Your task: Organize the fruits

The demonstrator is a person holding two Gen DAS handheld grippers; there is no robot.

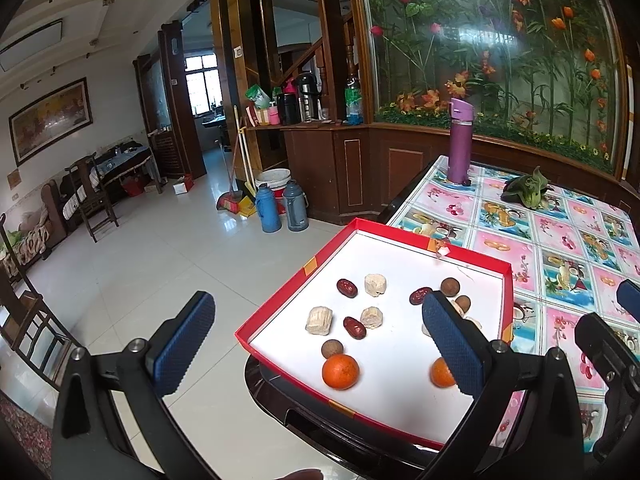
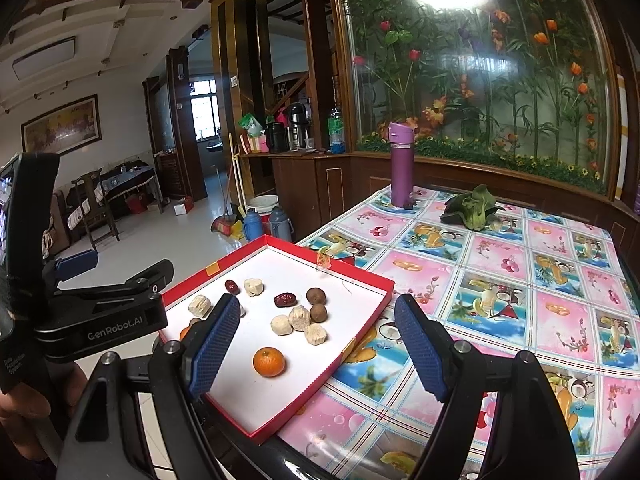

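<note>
I am holding my left tongs (image 1: 316,332) with the blue pads wide apart and nothing between them, hovering at the near left corner of the red tray (image 1: 507,280). My right tongs (image 2: 318,344) are also gaping apart and gripping nothing, hanging over the tray's right rim. The tray is sitting at the left corner of the worktop (image 2: 520,280), jutting over its edge. Inside it are lying two oranges (image 1: 340,371), red dates (image 1: 346,287), brown longans (image 2: 315,295) and pale chunks (image 1: 319,320), all scattered loosely. A purple bottle (image 2: 401,164) and a leafy green (image 2: 472,208) are standing well beyond.
</note>
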